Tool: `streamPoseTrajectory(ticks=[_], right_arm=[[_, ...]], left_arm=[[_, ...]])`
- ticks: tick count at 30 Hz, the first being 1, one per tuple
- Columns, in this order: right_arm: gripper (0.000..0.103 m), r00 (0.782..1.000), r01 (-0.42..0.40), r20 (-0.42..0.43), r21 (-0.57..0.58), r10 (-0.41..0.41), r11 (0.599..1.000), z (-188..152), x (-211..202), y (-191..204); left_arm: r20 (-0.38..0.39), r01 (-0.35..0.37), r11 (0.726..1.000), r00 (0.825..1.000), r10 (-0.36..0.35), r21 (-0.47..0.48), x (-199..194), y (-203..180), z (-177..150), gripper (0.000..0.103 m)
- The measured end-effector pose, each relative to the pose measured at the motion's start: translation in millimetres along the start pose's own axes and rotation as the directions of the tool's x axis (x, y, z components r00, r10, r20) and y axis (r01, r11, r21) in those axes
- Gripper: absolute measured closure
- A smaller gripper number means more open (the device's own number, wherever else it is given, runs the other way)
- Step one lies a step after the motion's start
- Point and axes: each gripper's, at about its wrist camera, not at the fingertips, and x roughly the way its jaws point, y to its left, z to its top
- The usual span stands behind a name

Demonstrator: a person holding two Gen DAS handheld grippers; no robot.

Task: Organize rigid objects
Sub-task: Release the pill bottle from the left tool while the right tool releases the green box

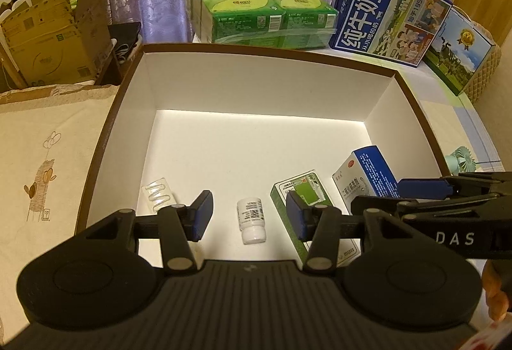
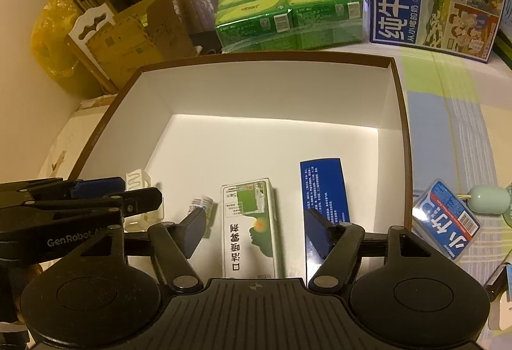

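Note:
A brown-rimmed white box [image 1: 105,132] [image 2: 404,132] holds a small white pill bottle [image 1: 251,218] [image 2: 201,204], a green medicine carton [image 1: 299,194] [image 2: 251,228], a blue medicine carton [image 1: 368,174] [image 2: 323,190] and a clear ribbed plastic piece [image 1: 158,191] [image 2: 137,180]. My left gripper [image 1: 249,215] is open and empty, its fingers on either side of the pill bottle, above it. My right gripper [image 2: 259,231] is open and empty, above the green carton. Each gripper shows at the edge of the other's view.
Behind the box stand a green multipack [image 1: 256,11] and a blue milk carton case [image 1: 390,7]. A cardboard box [image 1: 48,39] is at the far left. To the right of the box lie a blue card packet [image 2: 444,218] and a mint-green object [image 2: 489,199].

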Motion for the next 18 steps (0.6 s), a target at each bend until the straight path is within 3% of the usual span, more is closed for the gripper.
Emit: streamPoseTrajectory(ticks=[18], right_arm=[[0.037, 0.995, -0.033, 0.098, -0.030, 0.035, 0.999, -23.5, -65.1, -4.2]], left_arm=[[0.063, 0.058, 0.998, 0.996, -0.057, -0.011, -49.9, -31.1, -19.3, 0.058]])
